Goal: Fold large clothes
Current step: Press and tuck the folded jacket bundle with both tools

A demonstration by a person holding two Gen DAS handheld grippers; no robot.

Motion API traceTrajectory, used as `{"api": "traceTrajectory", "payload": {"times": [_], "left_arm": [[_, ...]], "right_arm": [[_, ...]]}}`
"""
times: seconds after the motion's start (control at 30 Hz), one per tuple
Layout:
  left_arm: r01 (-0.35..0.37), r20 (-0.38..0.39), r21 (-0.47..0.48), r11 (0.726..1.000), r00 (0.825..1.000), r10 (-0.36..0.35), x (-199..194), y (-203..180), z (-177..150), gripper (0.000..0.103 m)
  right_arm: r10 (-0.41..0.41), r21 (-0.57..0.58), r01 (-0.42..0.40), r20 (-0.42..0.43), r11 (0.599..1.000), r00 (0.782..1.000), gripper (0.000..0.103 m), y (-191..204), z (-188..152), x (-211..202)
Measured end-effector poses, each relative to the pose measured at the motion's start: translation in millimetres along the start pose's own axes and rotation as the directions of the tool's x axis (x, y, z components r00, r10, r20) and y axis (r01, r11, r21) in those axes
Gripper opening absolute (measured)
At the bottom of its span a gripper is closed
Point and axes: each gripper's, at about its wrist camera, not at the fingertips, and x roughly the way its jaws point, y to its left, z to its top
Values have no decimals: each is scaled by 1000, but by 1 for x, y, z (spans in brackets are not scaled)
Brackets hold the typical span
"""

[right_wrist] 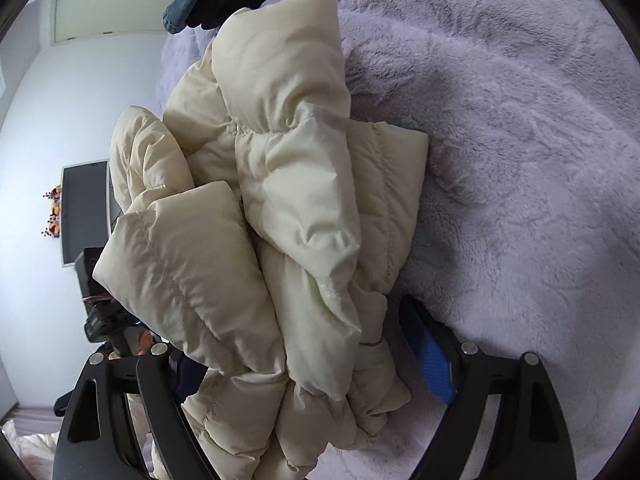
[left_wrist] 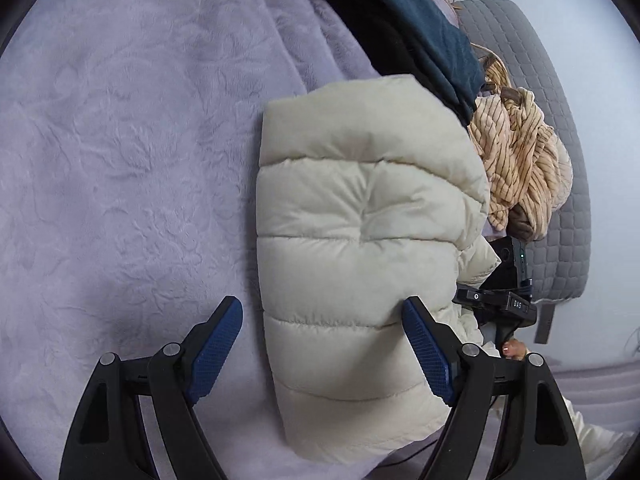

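Note:
A cream quilted puffer jacket (left_wrist: 360, 240) lies folded into a thick bundle on the lilac fleece blanket (left_wrist: 120, 140). My left gripper (left_wrist: 322, 316) is open, its blue pads spread wide over the jacket's near left edge, holding nothing. The other gripper's black body (left_wrist: 504, 300) shows at the jacket's right side. In the right wrist view the jacket (right_wrist: 280, 200) fills the middle with bunched layers. My right gripper (right_wrist: 304, 344) is open around the bundle's near end; its right pad (right_wrist: 428, 356) shows, its left one is hidden under the fabric.
Dark blue and black clothes (left_wrist: 400, 32) lie beyond the jacket. A tan striped garment (left_wrist: 520, 160) lies to its right by a grey quilted headboard (left_wrist: 560, 140). A wall and a dark screen (right_wrist: 84, 212) show at the left of the right wrist view.

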Motion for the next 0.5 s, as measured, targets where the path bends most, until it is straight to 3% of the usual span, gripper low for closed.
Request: {"api": "traceTrajectory", "payload": {"times": [0.07, 0.13, 0.17, 0.4, 0.47, 0.5], "left_arm": [[46, -19, -5, 999, 999, -46, 17, 4, -1, 82], [50, -15, 14, 999, 999, -50, 31, 1, 0, 95], [54, -13, 25, 998, 998, -54, 36, -1, 1, 97], [21, 3, 35, 999, 1000, -21, 61, -7, 3, 101], [6, 27, 44, 999, 1000, -7, 57, -11, -1, 95], [0, 38, 57, 998, 999, -2, 53, -13, -3, 89]], "right_arm": [[28, -4, -28, -15, 1000, 1000, 88, -1, 3, 7], [42, -11, -42, -24, 999, 999, 88, -1, 7, 14], [48, -14, -48, -27, 999, 999, 88, -1, 8, 17], [90, 10, -90, -16, 996, 996, 86, -5, 11, 35], [145, 22, -145, 1, 989, 989, 60, -3, 8, 34], [150, 18, -150, 10, 989, 989, 56, -1, 2, 32]]}}
